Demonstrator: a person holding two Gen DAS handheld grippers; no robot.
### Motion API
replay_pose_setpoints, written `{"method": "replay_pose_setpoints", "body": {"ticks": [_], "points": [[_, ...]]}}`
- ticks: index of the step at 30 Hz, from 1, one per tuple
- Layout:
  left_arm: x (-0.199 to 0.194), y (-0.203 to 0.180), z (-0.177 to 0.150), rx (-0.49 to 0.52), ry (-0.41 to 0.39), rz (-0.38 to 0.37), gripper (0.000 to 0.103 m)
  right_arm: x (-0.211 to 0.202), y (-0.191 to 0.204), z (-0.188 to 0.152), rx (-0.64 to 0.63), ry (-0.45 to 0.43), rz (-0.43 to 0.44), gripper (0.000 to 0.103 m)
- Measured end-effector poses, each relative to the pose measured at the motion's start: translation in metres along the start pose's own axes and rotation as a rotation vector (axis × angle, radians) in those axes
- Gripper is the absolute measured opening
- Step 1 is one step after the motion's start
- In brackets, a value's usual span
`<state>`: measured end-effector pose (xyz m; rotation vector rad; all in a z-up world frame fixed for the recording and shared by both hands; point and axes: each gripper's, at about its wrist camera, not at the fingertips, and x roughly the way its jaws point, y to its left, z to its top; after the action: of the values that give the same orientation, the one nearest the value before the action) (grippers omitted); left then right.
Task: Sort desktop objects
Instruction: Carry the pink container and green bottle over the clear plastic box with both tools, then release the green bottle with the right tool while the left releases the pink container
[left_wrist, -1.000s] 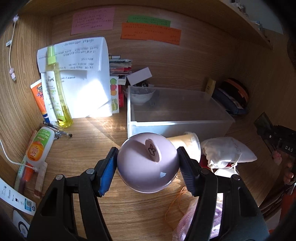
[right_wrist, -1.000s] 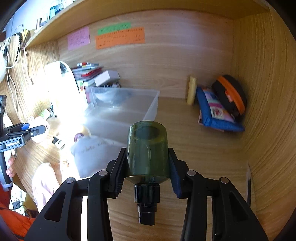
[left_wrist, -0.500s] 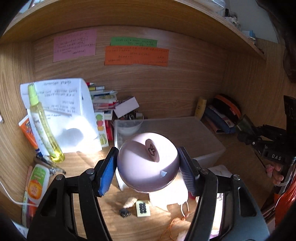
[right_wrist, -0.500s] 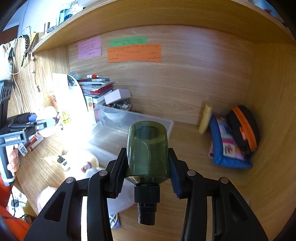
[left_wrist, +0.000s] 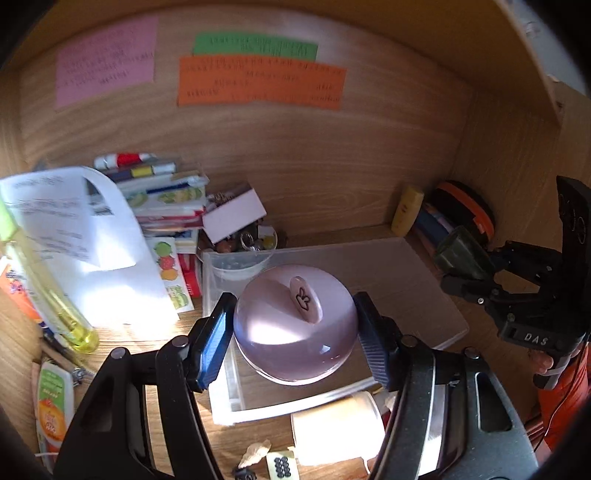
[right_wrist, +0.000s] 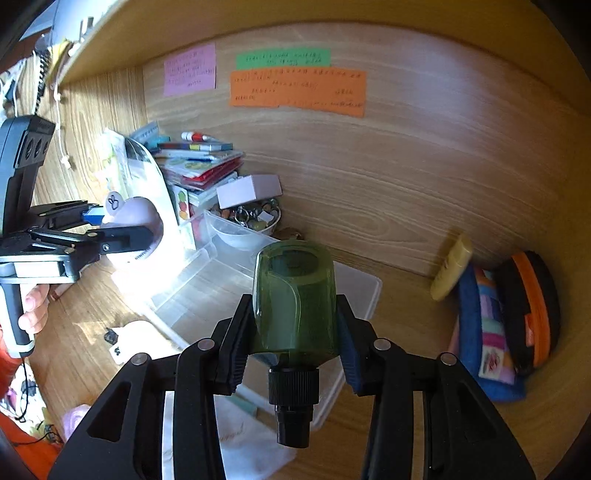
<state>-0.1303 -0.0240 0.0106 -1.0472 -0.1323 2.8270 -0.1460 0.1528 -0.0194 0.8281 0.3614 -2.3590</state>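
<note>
Lilac dome (left_wrist: 295, 325): glossy, rounded, clamped in left tool (left_wrist: 295, 326) over clear bin (left_wrist: 424, 317).
Green bottle (right_wrist: 295, 302): translucent, ribbed black cap, gripped by right tool (right_wrist: 293, 325) above bin's open right end.

Only thing I can actually read is "DAS" in pale letters on the black body of the right gripper (left_wrist: 480, 275), over on the right. The pink note (left_wrist: 105, 61), green note (left_wrist: 255, 46) and orange note (left_wrist: 260, 83) on the far wall all have handwriting, too blurry to make out. Same with the white sheet (left_wrist: 66, 221) at left.
</note>
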Motion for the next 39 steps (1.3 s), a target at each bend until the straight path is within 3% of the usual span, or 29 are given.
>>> {"method": "replay_pose_setpoints", "body": {"ticks": [13, 22, 33, 39], "points": [[0.07, -0.004, 0.002, 0.08, 0.204, -0.013, 0.063, 0.072, 0.003, 0.0, -0.047, 0.173, 0.059, 0.038], [0.095, -0.005, -0.003, 0.106, 0.29, -0.035, 0.063, 0.101, 0.004, -0.007, -0.102, 0.285, 0.077, 0.038], [0.118, -0.01, -0.005, 0.136, 0.363, -0.026, 0.063, 0.111, 0.001, -0.009, -0.116, 0.3, 0.037, 0.038], [0.115, -0.008, -0.005, 0.135, 0.364, -0.028, 0.063, 0.115, 0.002, -0.008, -0.127, 0.303, 0.011, 0.038]]}}
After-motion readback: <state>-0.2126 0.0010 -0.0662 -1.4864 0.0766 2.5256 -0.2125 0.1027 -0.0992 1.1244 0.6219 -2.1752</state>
